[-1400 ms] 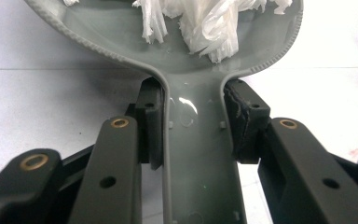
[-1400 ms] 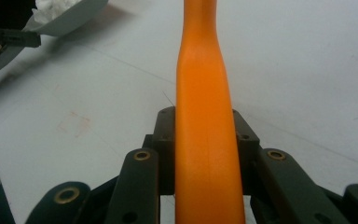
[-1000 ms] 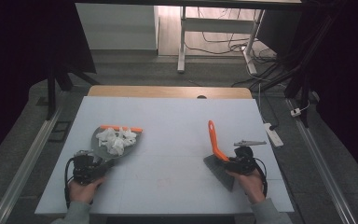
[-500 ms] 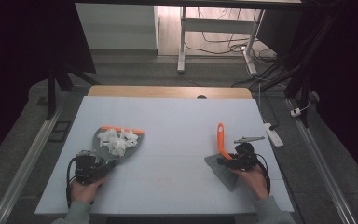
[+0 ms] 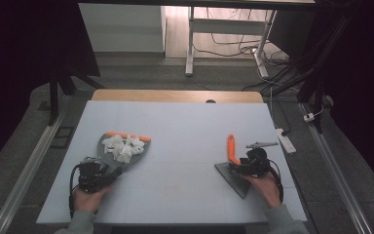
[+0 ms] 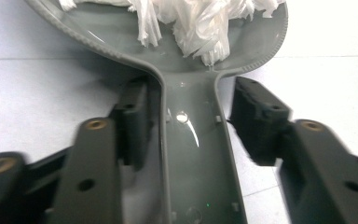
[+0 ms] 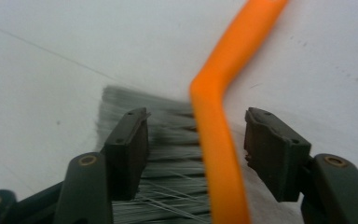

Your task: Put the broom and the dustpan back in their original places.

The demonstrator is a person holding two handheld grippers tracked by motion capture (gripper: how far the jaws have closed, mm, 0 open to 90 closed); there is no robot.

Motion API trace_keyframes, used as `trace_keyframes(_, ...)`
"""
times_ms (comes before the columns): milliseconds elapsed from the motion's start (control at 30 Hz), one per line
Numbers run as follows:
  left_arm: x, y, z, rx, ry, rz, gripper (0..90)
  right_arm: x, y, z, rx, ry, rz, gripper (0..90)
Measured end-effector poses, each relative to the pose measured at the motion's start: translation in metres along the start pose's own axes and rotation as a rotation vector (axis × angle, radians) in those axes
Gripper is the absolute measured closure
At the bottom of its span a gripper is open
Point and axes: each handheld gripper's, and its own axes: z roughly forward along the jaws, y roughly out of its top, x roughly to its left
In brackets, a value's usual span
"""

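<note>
A grey dustpan (image 5: 105, 144) with an orange front lip lies at the table's left, heaped with white crumpled paper (image 5: 122, 147). Its handle (image 6: 196, 140) runs between the jaws of my left gripper (image 5: 108, 170), which have just been opening; the right pad (image 6: 257, 116) stands off the handle. The paper (image 6: 200, 23) is piled just ahead. At the right lies a brush with an orange handle (image 5: 231, 146) and grey bristles (image 5: 234, 179). My right gripper (image 5: 241, 165) straddles that handle (image 7: 219, 140); its jaws have just been opening, with gaps on both sides, over the bristles (image 7: 168, 154).
The pale table top (image 5: 185, 131) ends in a wooden strip (image 5: 175, 96) at the back. A white power strip (image 5: 286, 140) lies on the floor beside the right edge. Metal rails run along both sides, and cables trail behind the table.
Both grippers have let go: the left jaws have spread off the dustpan handle, the right jaws off the brush handle. The brush has shifted slightly right and now lies on the table.
</note>
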Motion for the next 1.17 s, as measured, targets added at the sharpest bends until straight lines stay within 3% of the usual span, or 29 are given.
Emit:
trace_keyframes(133, -0.001, -0.005, -0.015, -0.028, 0.017, 0.050, 38.8, -0.001, -0.003, -0.010, -0.046, -0.010, -0.019, 41.8)
trace_keyframes(267, 0.000, -0.006, -0.027, -0.056, 0.008, 0.107, 38.1, 0.001, -0.007, -0.023, -0.120, 0.015, -0.054, 44.2)
trace_keyframes(433, -0.002, -0.004, -0.033, -0.071, -0.065, 0.192, 38.2, 0.007, -0.012, -0.030, -0.172, 0.064, -0.131, 46.6)
trace_keyframes(667, -0.002, -0.003, -0.036, -0.068, -0.146, 0.296, 38.5, 0.020, -0.022, -0.035, -0.211, 0.055, -0.250, 46.8)
trace_keyframes(833, -0.002, -0.002, -0.034, -0.049, -0.167, 0.319, 38.6, 0.025, -0.033, -0.038, -0.215, 0.040, -0.306, 46.9)
trace_keyframes(1167, -0.005, -0.002, -0.034, -0.049, -0.176, 0.351, 38.4, 0.027, -0.038, -0.043, -0.239, 0.048, -0.352, 46.9)
